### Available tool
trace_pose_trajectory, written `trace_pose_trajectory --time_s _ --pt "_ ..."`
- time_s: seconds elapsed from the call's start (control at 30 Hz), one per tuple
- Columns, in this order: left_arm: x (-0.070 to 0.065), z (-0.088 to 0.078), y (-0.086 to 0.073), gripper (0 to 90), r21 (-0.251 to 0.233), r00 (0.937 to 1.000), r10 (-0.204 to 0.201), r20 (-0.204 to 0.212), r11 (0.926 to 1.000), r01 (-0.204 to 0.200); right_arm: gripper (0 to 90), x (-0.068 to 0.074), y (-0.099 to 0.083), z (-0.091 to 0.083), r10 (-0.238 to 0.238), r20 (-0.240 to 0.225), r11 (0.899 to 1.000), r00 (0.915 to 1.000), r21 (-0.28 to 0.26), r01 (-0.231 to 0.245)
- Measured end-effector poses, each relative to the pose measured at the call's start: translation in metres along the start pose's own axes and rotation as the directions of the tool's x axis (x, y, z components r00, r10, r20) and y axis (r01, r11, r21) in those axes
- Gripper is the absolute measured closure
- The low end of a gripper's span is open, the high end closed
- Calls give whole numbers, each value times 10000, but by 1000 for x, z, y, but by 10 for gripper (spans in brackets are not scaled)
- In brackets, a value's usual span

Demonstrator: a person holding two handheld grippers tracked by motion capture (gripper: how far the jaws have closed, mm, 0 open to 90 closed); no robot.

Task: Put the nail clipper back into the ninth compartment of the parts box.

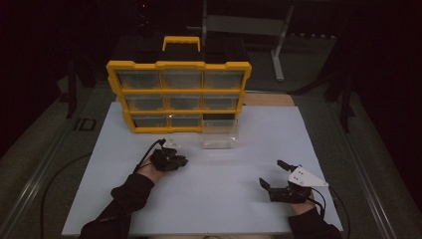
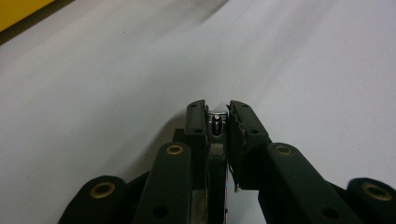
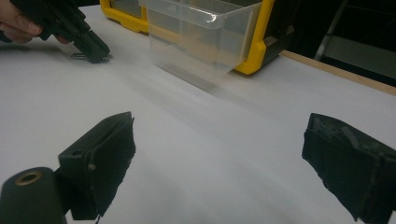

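Right tool (image 1: 272,174) nearest, resting low on white bench (image 1: 224,199), jaws spread wide, nothing between them. Left tool (image 1: 183,160) farther up bench on left, tips down at surface, jaws closed on small shiny metal piece (image 2: 217,122); piece pinched between pads (image 2: 198,122), just above bench. Beyond, clear plastic bin (image 1: 219,133) stands on bench, right of left tool, well apart from right tool. Farthest, yellow drawer organizer (image 1: 179,95) upright, bin just before its empty bottom-right slot.

Dark room; white tabletop (image 1: 209,199) lit from above; grey metal stand (image 1: 278,55) behind; grey floor (image 1: 45,144).
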State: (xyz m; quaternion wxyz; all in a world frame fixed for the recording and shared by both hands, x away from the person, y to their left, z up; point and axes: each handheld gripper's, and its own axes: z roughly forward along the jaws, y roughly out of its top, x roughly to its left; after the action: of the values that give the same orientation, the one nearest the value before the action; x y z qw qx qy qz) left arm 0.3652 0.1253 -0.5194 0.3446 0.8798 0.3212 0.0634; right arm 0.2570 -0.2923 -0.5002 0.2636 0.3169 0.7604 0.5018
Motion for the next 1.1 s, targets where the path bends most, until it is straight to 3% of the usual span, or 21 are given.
trace_pose_trajectory --time_s 0.47,0.7,0.73,1.1 --pt "0 -1 3 794 206 9990 453 -7 9988 -452 93 0 0 0 11 5 10000 10000 -6 -11" --pt "5 -12 4 794 -10 9993 354 153 9994 -354 94 -1 0 0 37 17 10000 10000 -38 -37" --pt "5 -16 5 795 27 9989 466 21 9989 -466 94 -1 0 0 27 6 10000 10000 -29 -27" --pt "6 -37 14 809 -80 9974 674 236 9977 -672 93 0 1 0 25 0 10000 10000 -77 -25"
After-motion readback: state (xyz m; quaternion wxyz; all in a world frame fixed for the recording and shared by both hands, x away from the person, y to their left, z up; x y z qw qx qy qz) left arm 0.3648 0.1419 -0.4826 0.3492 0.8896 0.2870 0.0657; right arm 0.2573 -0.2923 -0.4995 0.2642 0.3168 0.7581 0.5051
